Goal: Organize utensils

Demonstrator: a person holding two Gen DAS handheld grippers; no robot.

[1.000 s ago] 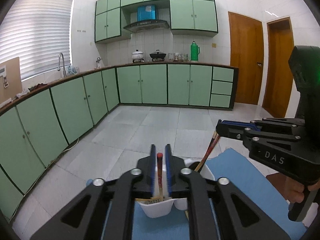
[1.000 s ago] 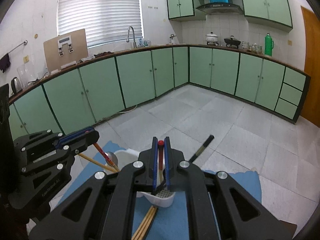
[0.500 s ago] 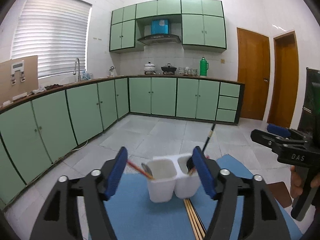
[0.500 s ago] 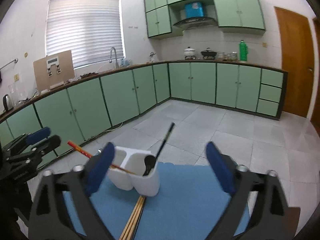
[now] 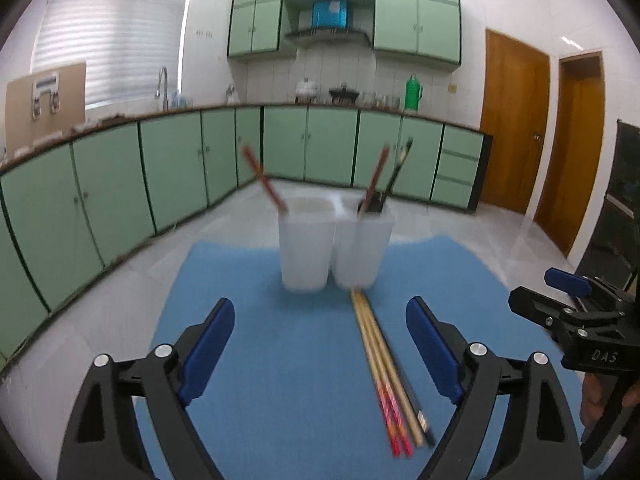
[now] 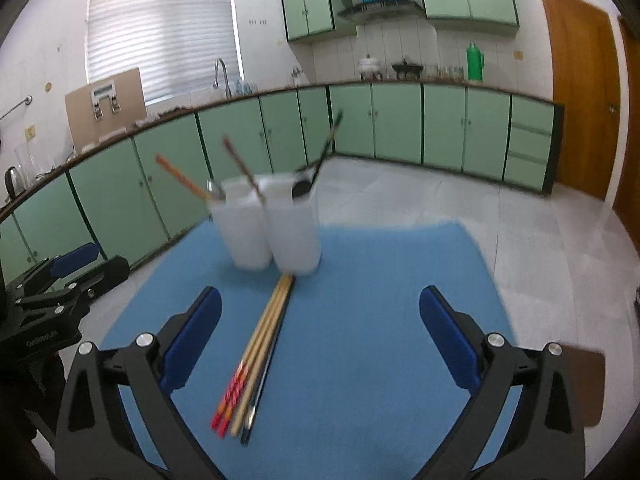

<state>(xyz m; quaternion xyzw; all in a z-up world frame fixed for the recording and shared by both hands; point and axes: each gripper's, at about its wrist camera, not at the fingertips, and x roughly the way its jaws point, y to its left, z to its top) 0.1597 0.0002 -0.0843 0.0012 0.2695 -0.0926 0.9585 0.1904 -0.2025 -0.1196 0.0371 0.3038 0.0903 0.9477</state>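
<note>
A white two-compartment utensil holder [image 5: 336, 248] [image 6: 272, 228] stands at the far end of a blue mat [image 5: 272, 360] [image 6: 380, 300]. One red-handled utensil [image 5: 262, 178] leans out of one compartment; a red-handled and a black-handled utensil [image 5: 394, 172] stand in the other. A bundle of chopsticks [image 5: 388, 368] [image 6: 256, 352] lies flat on the mat in front of the holder. My left gripper [image 5: 320, 308] hovers over the mat, its jaws opening with nothing gripped. My right gripper [image 6: 320, 296] is likewise opening and empty.
The mat lies on a brown table whose corner [image 6: 580, 384] shows at the right. Each gripper appears in the other's view: the right one [image 5: 576, 312], held by a hand [image 5: 596, 396], and the left one [image 6: 64, 272]. Green cabinets [image 5: 172, 168] and tiled floor lie beyond.
Both grippers were shut on red-tipped handles above the holder. They have let go, spread wide and drawn back and down; the holder now stands farther ahead with the utensils in it.
</note>
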